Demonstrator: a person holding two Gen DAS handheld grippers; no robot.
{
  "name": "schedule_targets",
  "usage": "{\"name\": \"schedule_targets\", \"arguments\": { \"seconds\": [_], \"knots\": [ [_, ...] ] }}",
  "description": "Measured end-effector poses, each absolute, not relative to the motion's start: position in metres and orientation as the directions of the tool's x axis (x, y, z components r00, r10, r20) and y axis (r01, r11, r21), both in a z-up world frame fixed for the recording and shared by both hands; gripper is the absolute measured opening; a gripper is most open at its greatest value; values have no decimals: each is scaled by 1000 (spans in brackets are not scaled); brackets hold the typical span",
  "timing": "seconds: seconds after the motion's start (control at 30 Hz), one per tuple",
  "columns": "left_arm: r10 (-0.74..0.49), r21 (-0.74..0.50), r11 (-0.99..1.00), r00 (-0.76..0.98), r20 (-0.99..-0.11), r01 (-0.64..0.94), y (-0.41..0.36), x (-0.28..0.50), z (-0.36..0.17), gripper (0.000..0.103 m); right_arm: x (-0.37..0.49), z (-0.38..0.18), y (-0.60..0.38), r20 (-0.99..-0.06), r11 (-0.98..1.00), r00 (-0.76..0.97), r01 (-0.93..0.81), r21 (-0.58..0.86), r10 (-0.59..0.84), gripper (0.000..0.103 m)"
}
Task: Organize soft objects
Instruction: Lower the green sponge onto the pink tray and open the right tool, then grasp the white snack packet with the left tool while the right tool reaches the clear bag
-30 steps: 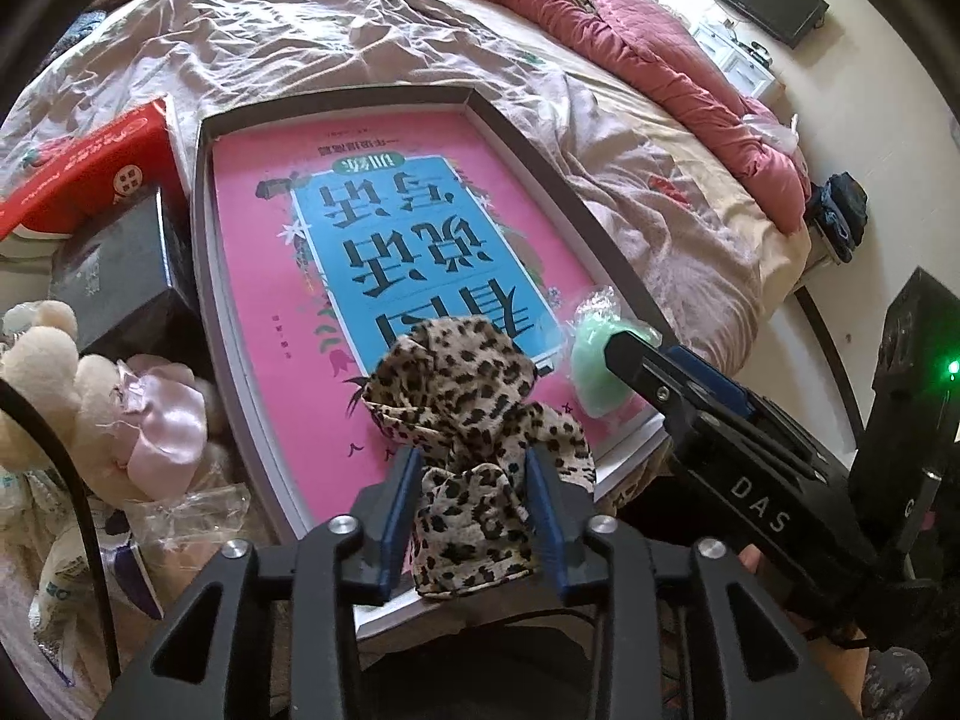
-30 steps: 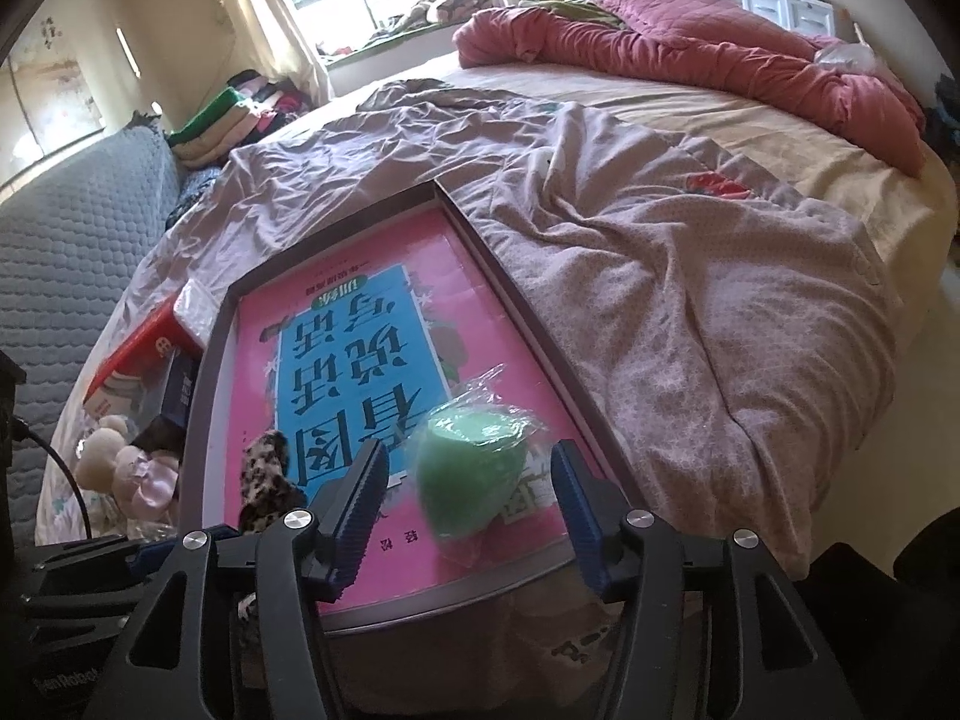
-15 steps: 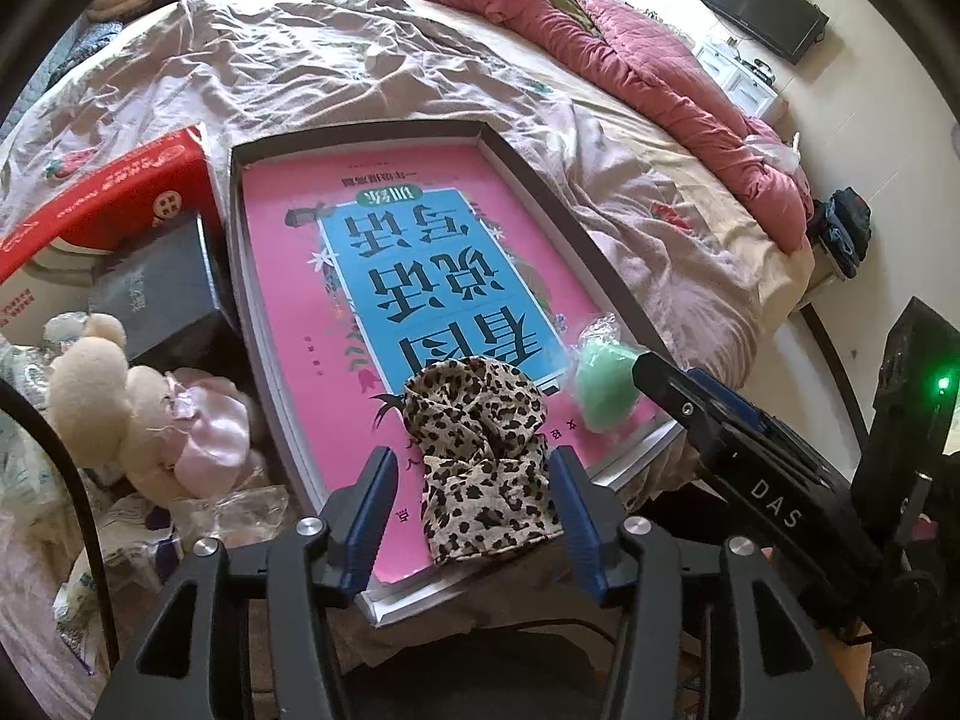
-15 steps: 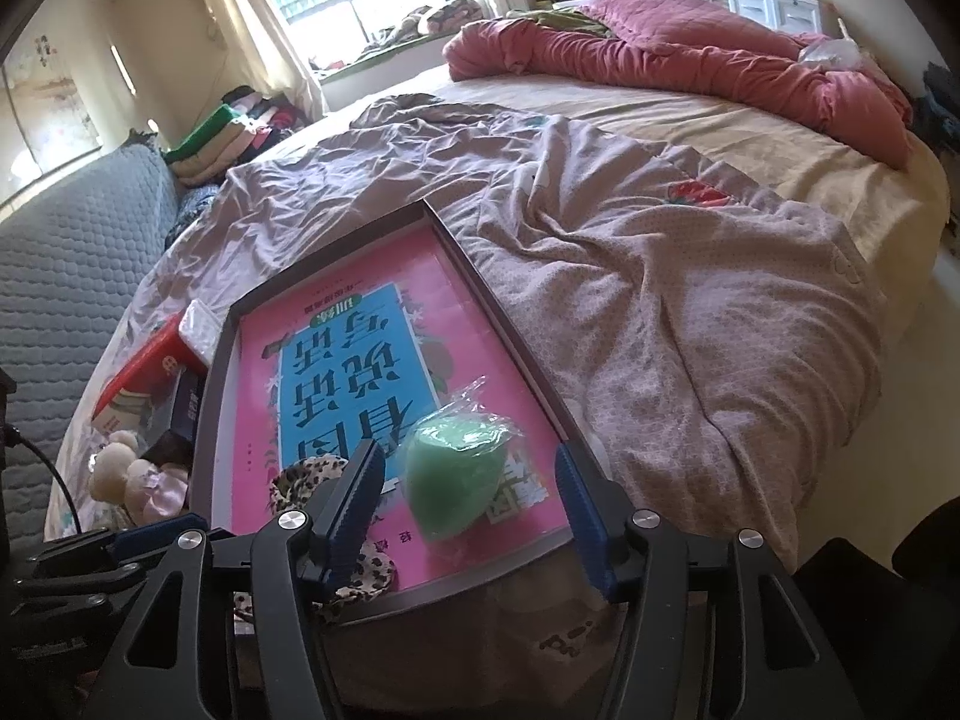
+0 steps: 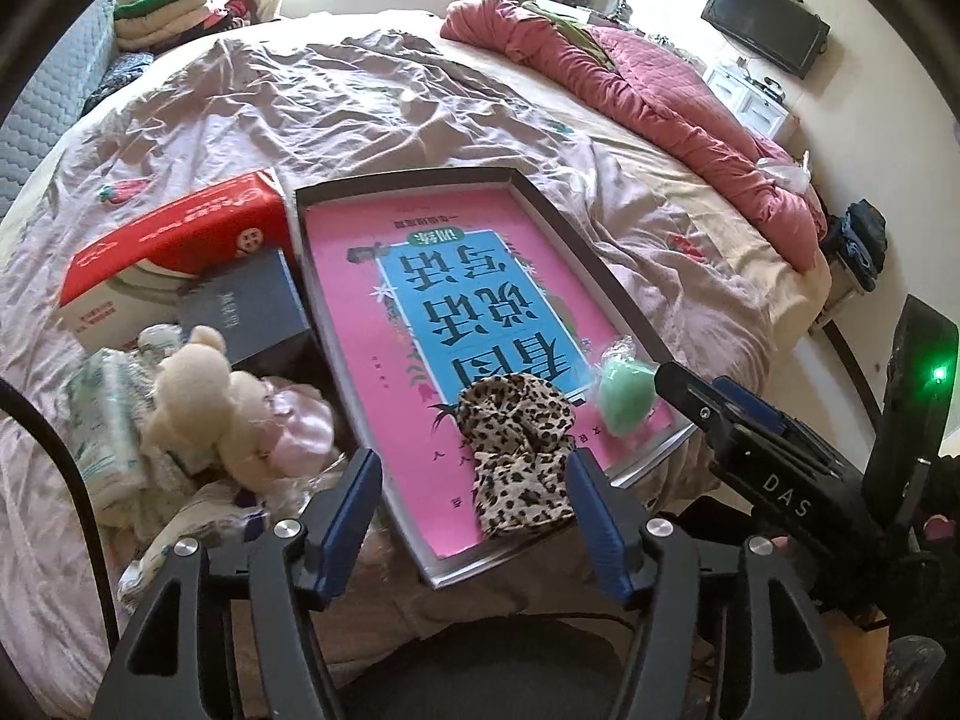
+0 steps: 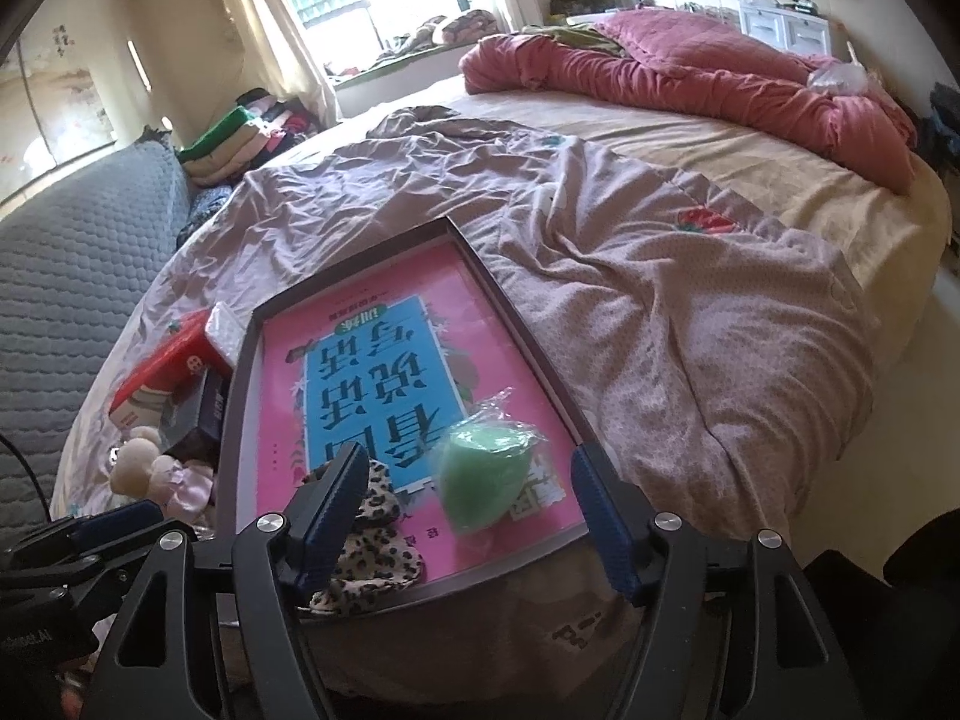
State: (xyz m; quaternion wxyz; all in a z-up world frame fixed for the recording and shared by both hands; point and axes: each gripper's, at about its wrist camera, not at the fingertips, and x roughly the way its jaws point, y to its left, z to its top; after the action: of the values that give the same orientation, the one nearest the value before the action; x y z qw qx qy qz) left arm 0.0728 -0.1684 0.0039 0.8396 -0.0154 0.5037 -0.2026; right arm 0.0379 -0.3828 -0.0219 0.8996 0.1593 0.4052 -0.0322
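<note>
Both drops look done, so I'm at the let-go step: my left gripper has just been opening and stands wide, the leopard-print scrunchie lying loose btwn the fingers, pads clear of it. My right gripper has also just been opening and is wide too, w/ the bagged green sponge lying free on the tray just ahead, btwn the fingertips, neither pad on it. Scrunchie sits at the tray's near edge, crumpled, long axis running away from my left claw, one end lapping toward the rim. Sponge is egg-shaped, long axis angled away from the right claw, narrow end nearer it, I think; the bag blurs that. Next, I reckon: lift both clear w/o snagging fabric, then swing left for the plush bear in the pile beside the tray.
</note>
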Motion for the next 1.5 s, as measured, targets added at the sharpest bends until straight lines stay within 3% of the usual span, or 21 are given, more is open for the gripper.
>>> {"name": "schedule_targets", "arguments": {
  "seconds": [0.93, 1.5],
  "knots": [
    [-325, -237, 944, 518, -791, 230, -90, 46, 39, 65, 26, 26, -302, -691, 984, 710, -21, 176, 139, 74],
    [-265, -280, 958, 571, -777, 64, -9, 53, 45, 65, 22, 30, -275, -691, 984, 701, -112, 138, 177, 74]
  ]
}}
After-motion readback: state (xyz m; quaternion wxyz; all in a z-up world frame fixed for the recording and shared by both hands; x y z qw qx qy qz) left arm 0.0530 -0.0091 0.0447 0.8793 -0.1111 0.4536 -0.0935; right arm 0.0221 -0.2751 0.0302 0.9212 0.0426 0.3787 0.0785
